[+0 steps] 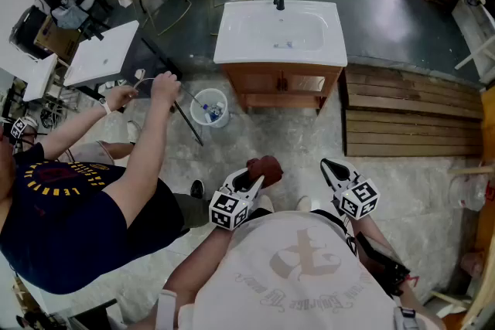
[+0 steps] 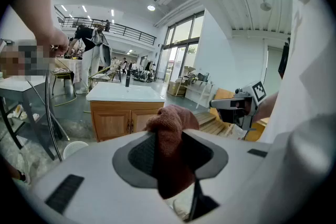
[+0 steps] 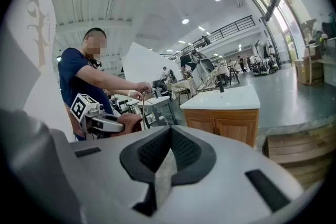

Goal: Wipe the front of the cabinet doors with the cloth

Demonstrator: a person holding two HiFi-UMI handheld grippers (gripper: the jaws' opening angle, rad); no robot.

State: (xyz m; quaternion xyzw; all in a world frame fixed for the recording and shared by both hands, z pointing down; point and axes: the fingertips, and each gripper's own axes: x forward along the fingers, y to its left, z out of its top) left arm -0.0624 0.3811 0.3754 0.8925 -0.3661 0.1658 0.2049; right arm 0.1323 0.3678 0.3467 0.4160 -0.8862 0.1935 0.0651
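- The left claw is clamped on the reddish-brown cloth, which bunches above its pads and hangs below them.
- The right claw has its jaws pressed together, with nothing between them.
- Both claws are held in the air, side by side, well apart from the wooden cabinet doors under the white sink.

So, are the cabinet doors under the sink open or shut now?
Shut. Both cabinet doors lie flush with the wooden front, their handles side by side in the middle.
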